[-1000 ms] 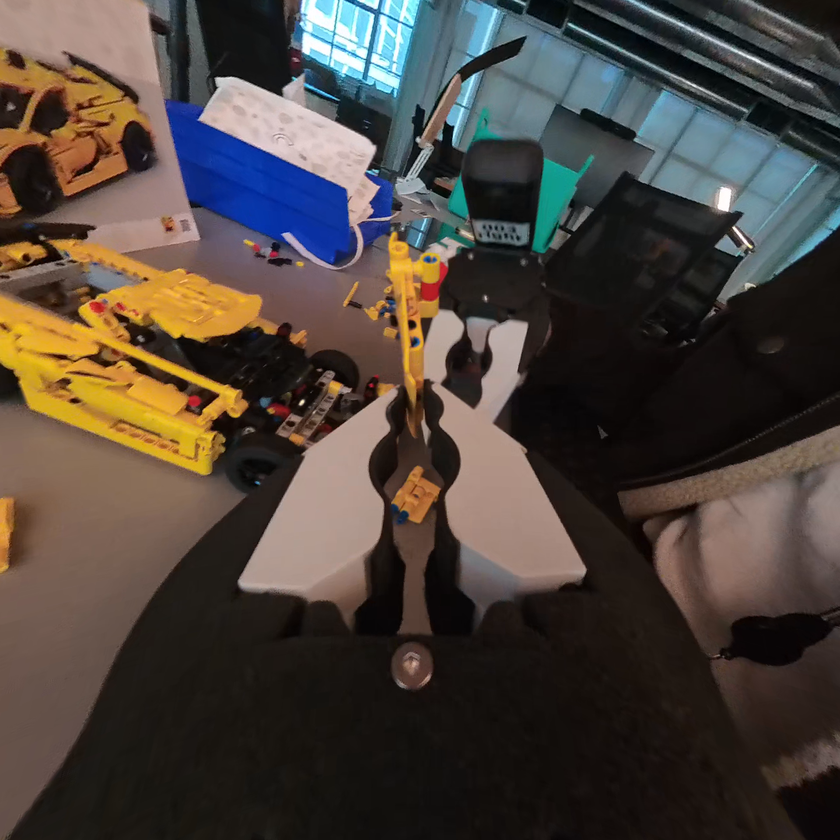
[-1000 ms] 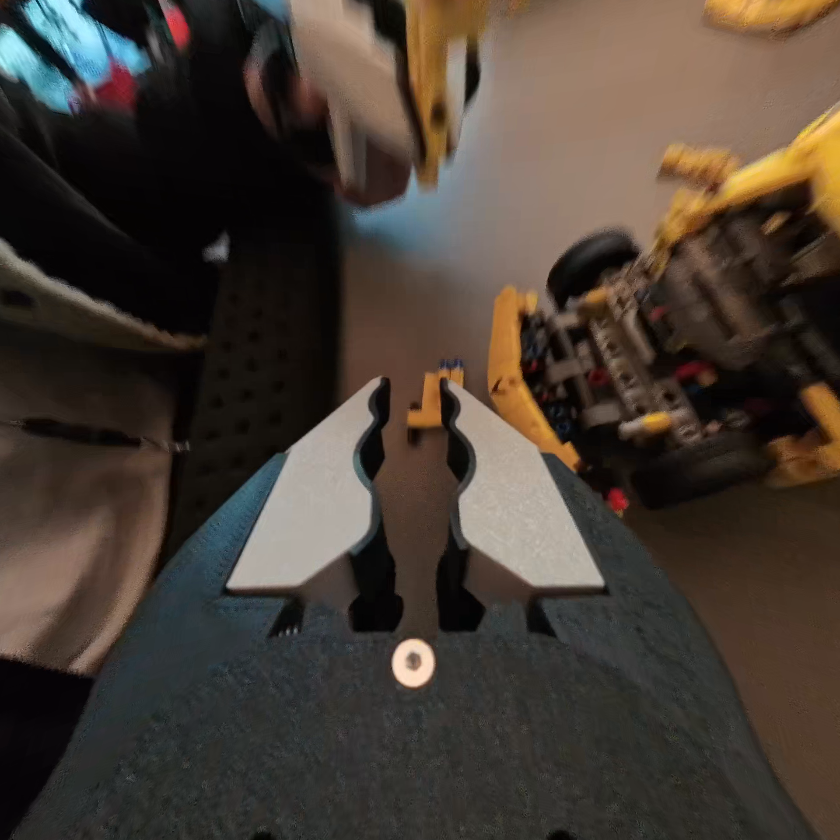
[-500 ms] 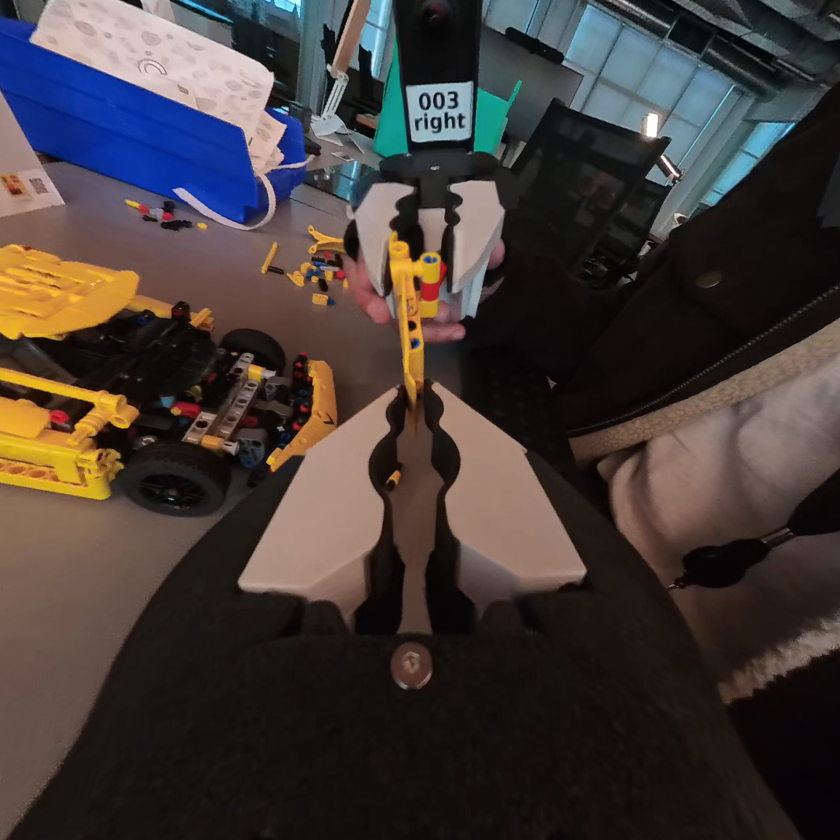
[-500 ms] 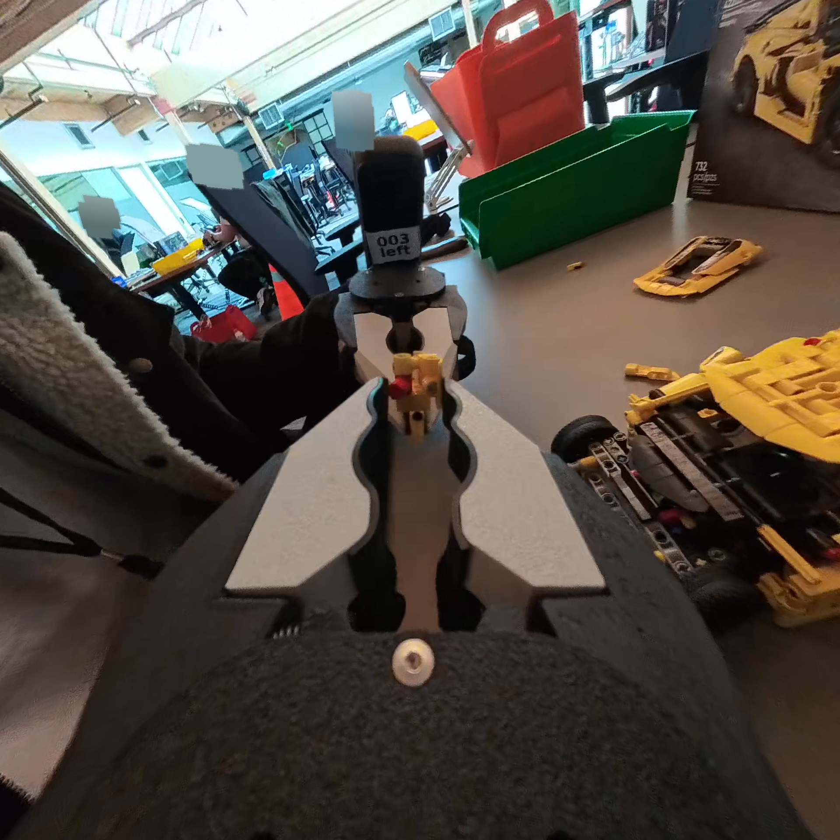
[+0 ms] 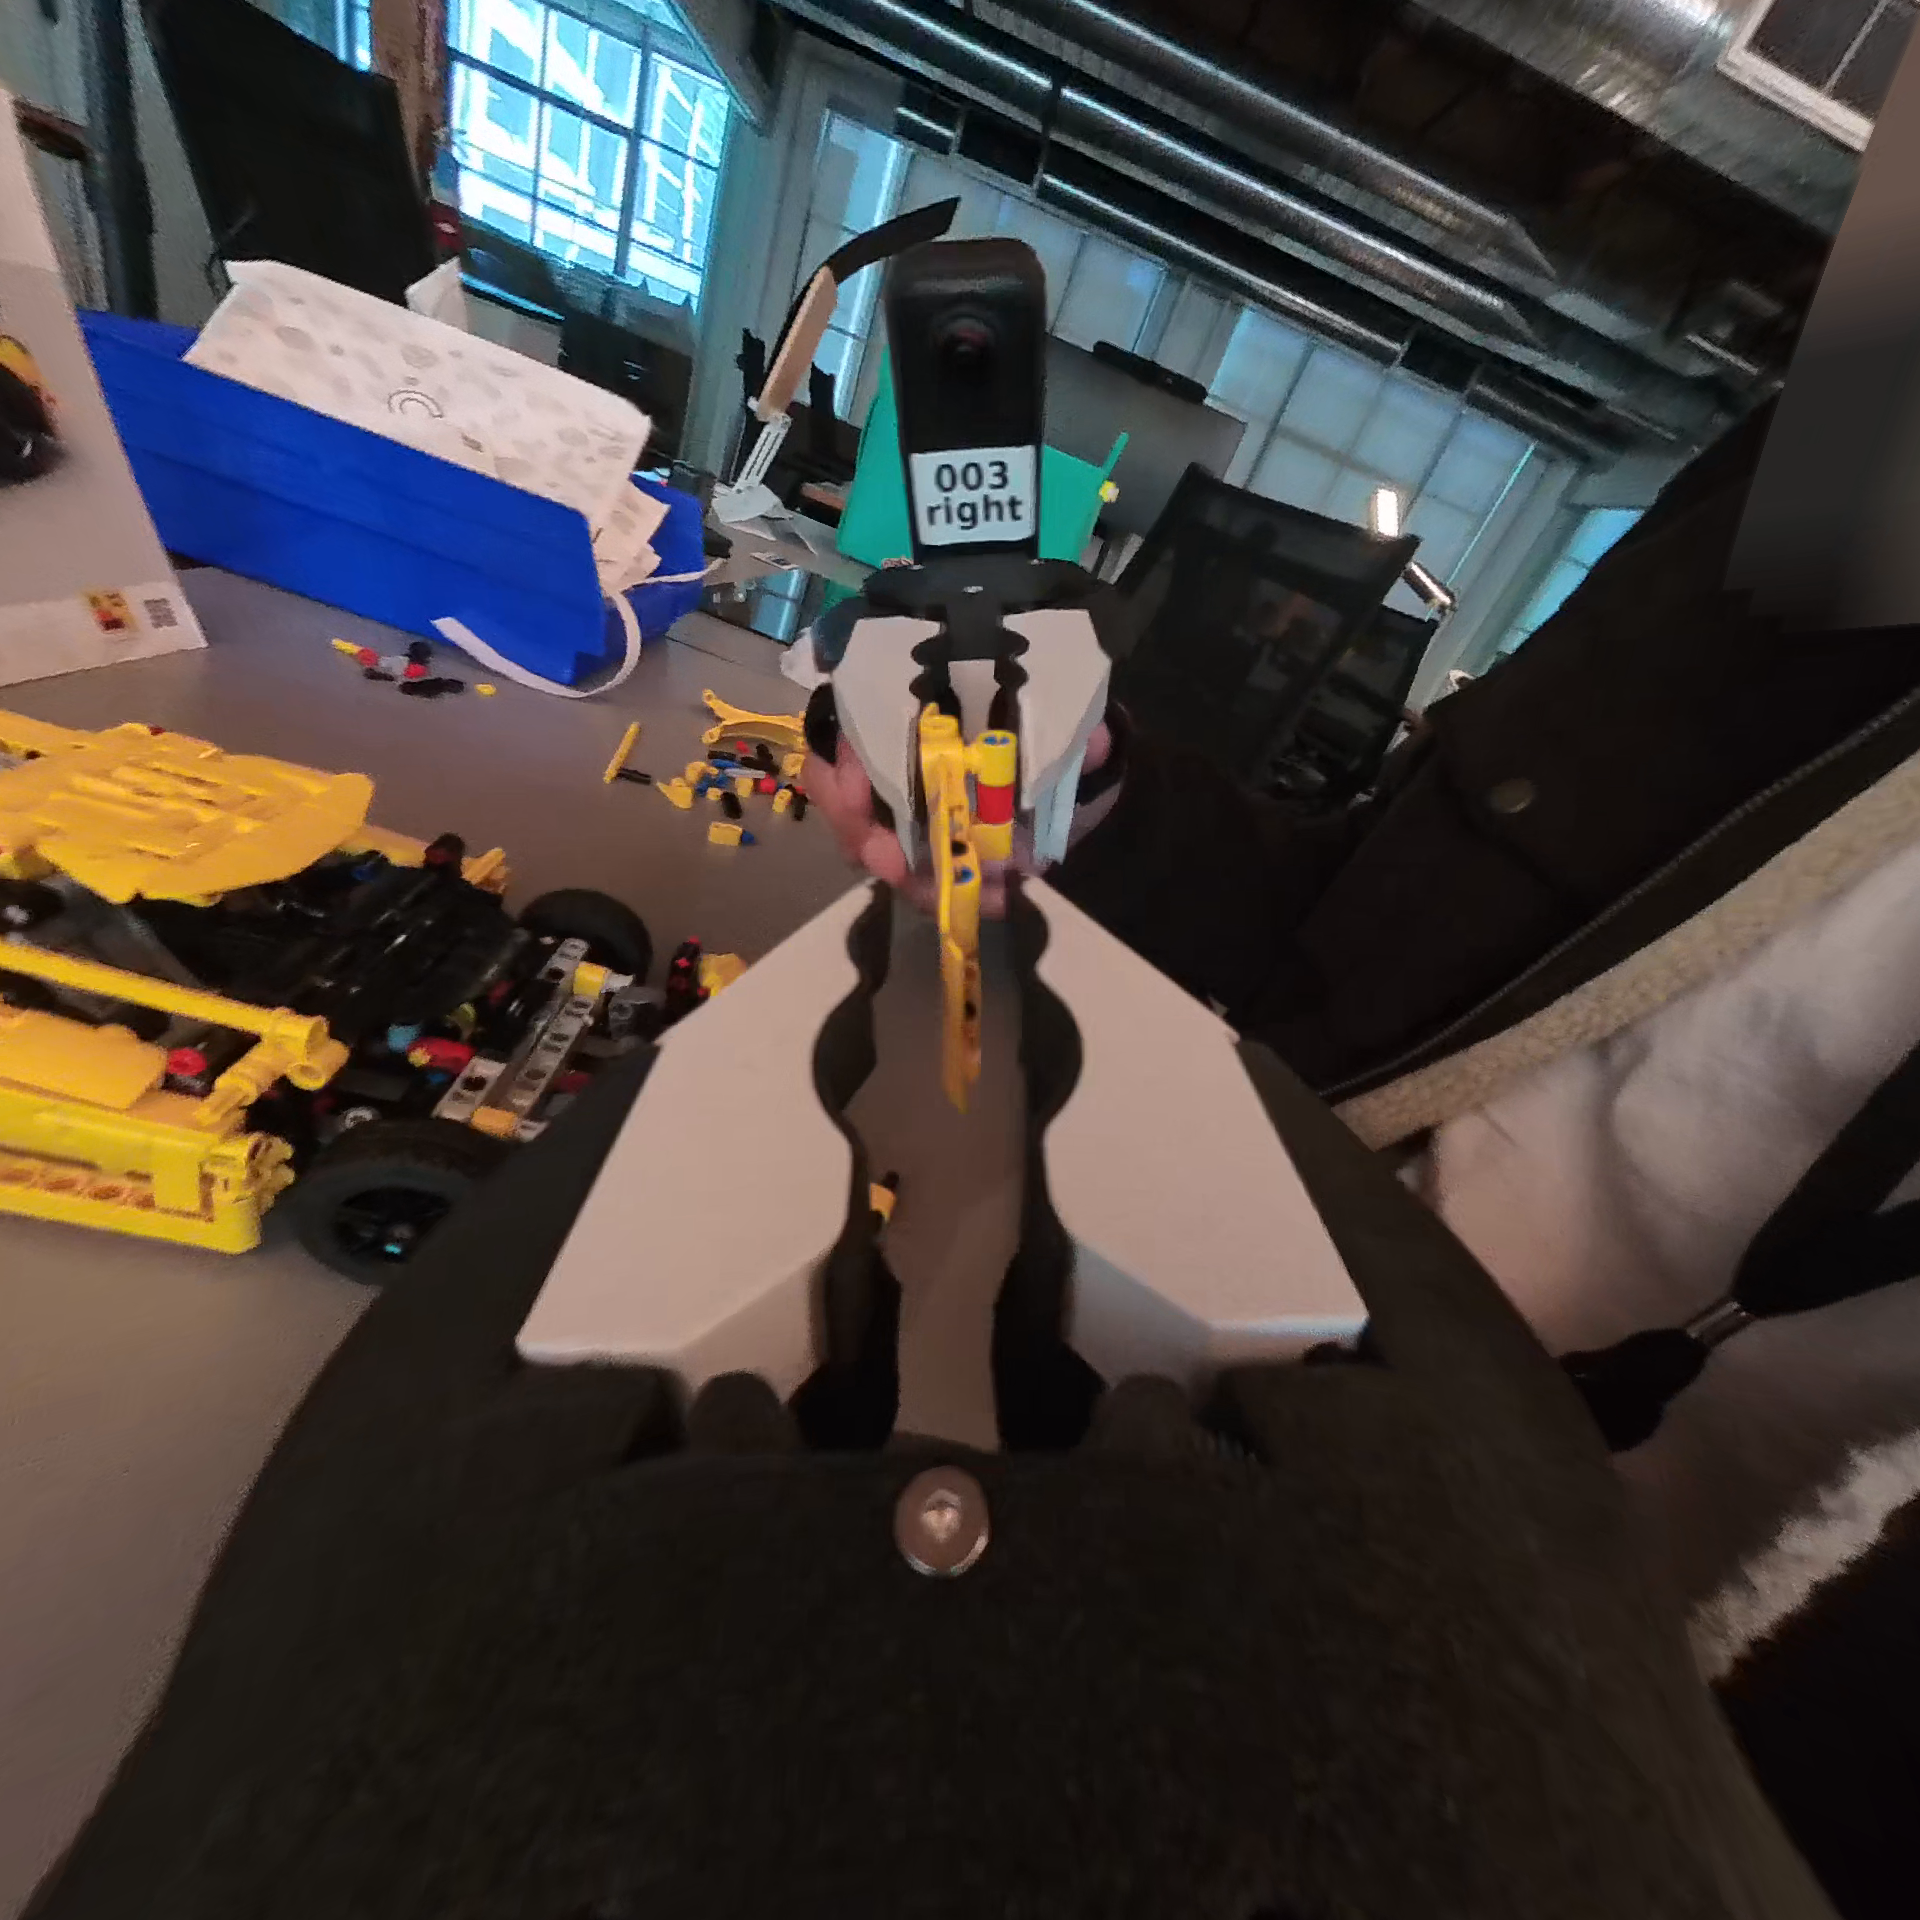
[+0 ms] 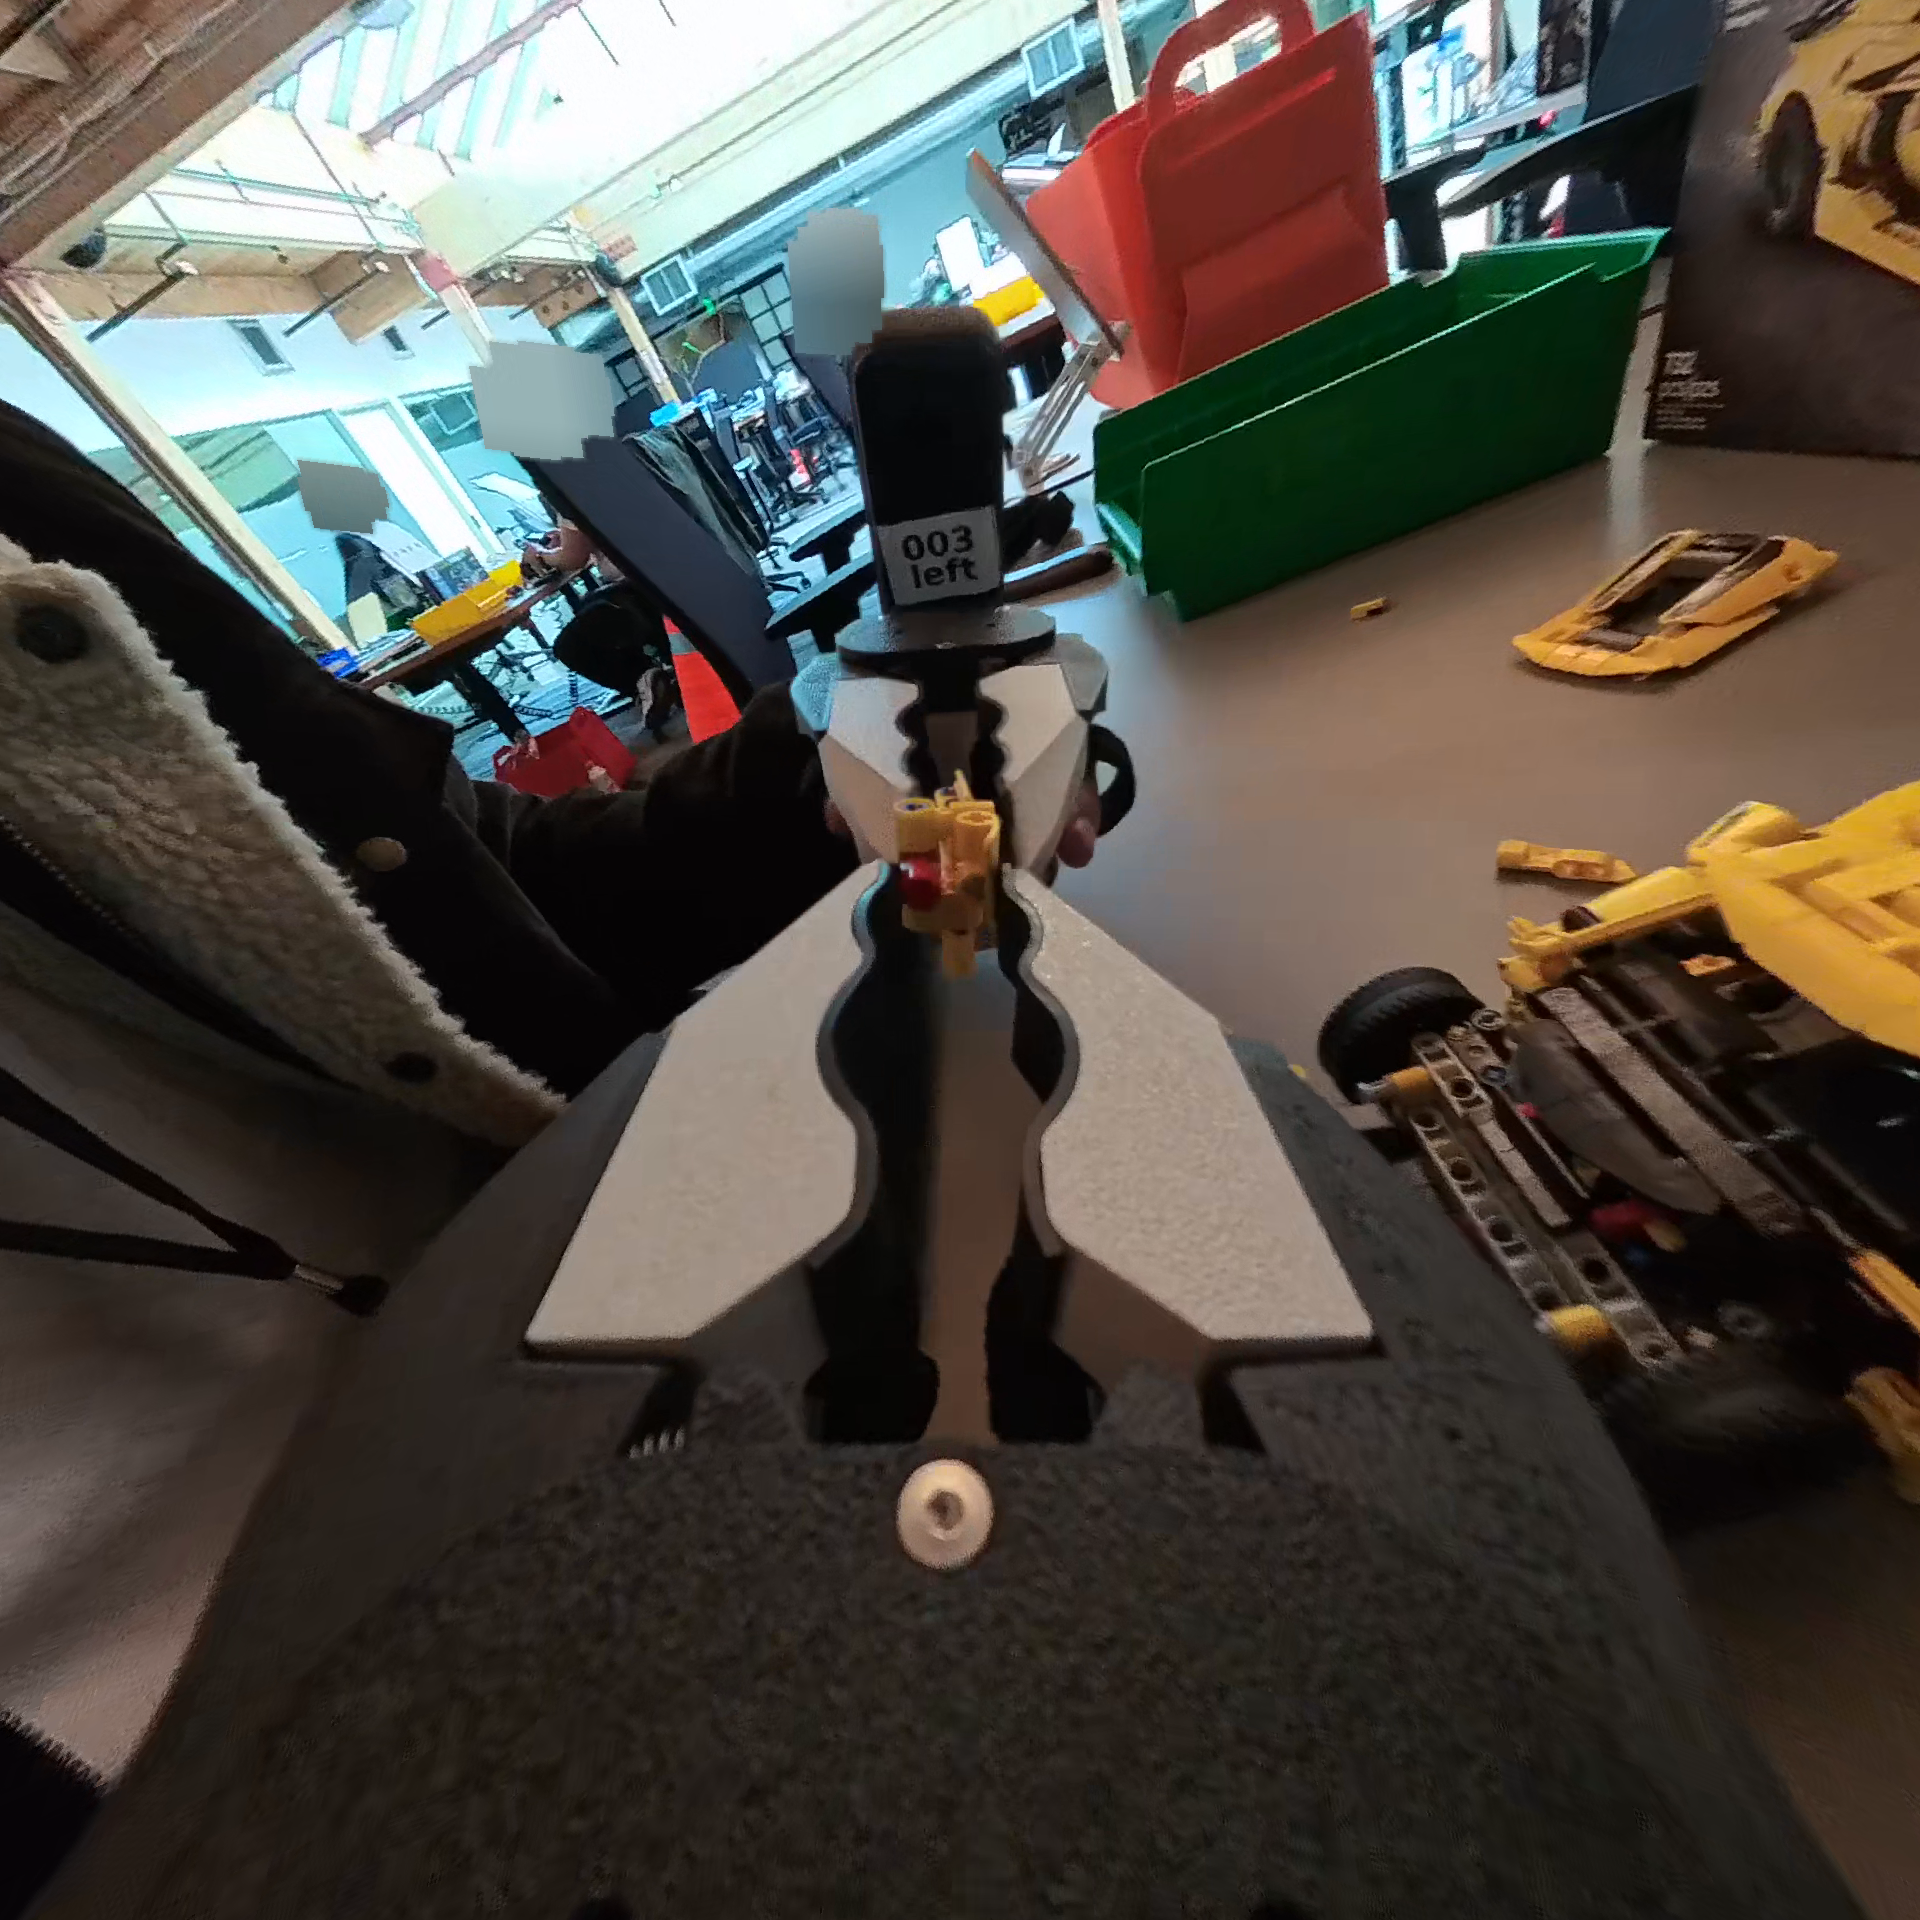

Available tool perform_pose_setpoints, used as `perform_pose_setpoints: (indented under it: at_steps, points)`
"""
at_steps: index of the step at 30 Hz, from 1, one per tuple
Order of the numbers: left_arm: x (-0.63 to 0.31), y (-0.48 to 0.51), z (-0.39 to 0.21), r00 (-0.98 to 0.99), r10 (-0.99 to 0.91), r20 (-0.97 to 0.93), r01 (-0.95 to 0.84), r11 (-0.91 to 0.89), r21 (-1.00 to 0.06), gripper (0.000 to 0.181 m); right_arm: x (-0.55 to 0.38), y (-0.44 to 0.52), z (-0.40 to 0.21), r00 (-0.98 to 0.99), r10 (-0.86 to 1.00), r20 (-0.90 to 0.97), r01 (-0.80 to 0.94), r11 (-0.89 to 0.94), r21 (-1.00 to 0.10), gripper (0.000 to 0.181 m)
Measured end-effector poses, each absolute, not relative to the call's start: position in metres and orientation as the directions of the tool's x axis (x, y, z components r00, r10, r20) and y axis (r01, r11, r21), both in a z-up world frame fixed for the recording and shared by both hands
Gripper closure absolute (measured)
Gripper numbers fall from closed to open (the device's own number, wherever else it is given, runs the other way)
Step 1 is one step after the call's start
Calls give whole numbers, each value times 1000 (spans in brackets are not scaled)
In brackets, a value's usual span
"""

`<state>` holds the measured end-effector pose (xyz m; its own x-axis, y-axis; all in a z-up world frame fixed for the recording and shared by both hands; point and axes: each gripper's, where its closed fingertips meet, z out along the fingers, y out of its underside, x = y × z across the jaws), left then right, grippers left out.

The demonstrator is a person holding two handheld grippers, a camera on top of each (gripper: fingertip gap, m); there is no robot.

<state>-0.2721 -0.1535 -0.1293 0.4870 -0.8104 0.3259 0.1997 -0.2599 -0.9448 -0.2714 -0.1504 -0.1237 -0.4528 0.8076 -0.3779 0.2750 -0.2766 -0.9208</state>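
Yellow beam [image 5: 958, 977] runs lengthwise through the gap of your left gripper [image 5: 954, 896], whose fingers stand apart (touching neither side, it seems). Its far, red-tipped end is pinched by your right gripper [image 5: 971, 842] opposite.

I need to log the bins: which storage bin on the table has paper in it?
The blue bin, seen in the left wrist view: white sheets stick out of its top. The green bin, in the right wrist view, shows no paper.
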Motion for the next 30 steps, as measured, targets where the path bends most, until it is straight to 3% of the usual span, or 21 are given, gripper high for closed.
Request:
perform_pose_setpoints:
  at_steps: [2,5,7,12,18,20,22,24,28,30]
  points:
    - [-269,-157,-126,486,-823,292,190,-227,-955,173,-273,-159,-128,-469,797,-382,297,-265,-917,164]
    - [-266,-164,-123,440,-846,302,196,-238,-951,175,-269,-166,-119,-523,763,-380,267,-277,-923,162]
    - [-268,-163,-123,447,-843,299,193,-235,-953,175,-265,-167,-108,-559,710,-428,243,-353,-903,146]
    - [-267,-165,-122,425,-850,312,204,-246,-948,175,-269,-160,-116,-505,747,-432,270,-339,-901,174]
    - [-268,-161,-114,476,-829,293,239,-199,-950,175,-270,-154,-109,-480,802,-356,211,-289,-934,175]
    - [-279,-160,-102,496,-811,310,325,-158,-933,174,-265,-139,-100,-454,816,-357,149,-325,-934,176]
    - [-331,-159,-82,497,-765,409,540,-96,-836,174,-242,-97,-85,-422,802,-424,67,-439,-896,177]
    - [-363,-159,-80,492,-736,465,621,-78,-780,175,-225,-80,-91,-394,817,-421,90,-421,-902,177]
    - [-343,-158,-85,419,-767,486,600,-168,-782,174,-220,-72,-98,-395,782,-482,135,-470,-873,177]
    - [-338,-158,-87,417,-767,487,587,-182,-789,174,-213,-62,-121,-304,809,-503,284,-427,-858,176]
